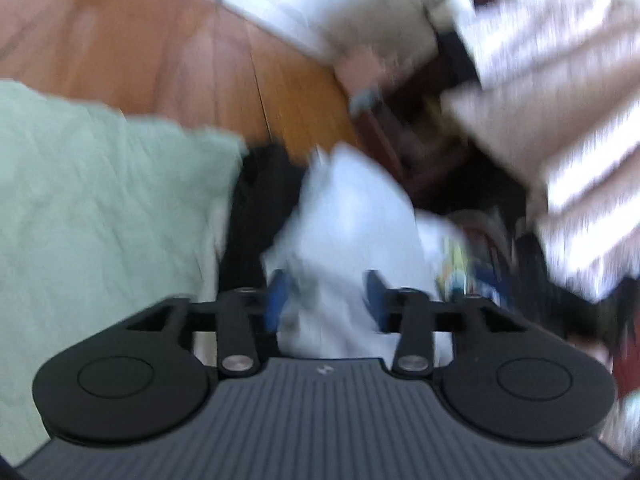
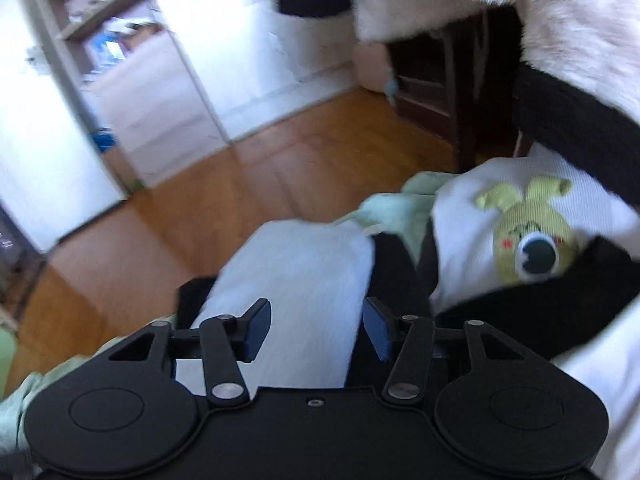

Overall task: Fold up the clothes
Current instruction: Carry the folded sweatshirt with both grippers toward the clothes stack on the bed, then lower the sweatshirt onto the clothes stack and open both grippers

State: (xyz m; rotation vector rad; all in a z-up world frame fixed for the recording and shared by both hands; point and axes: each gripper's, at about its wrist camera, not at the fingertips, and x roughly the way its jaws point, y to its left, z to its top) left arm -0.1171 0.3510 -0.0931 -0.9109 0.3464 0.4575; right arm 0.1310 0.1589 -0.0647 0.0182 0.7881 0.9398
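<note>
Two tongs (image 1: 326,300) (image 2: 316,330) over rumpled cloth (image 2: 296,280)

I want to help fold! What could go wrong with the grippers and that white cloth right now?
The white cloth sits between the open left gripper fingers, ungripped, so it might slip out. Black clothing lies right beside the cloth near the open right gripper, so that might get pinched too.

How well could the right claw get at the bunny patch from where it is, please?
Probably well. The right claw is open over the pale blue cloth, and the bunny patch lies uncovered on the white garment ahead to its right, with nothing between them.
</note>
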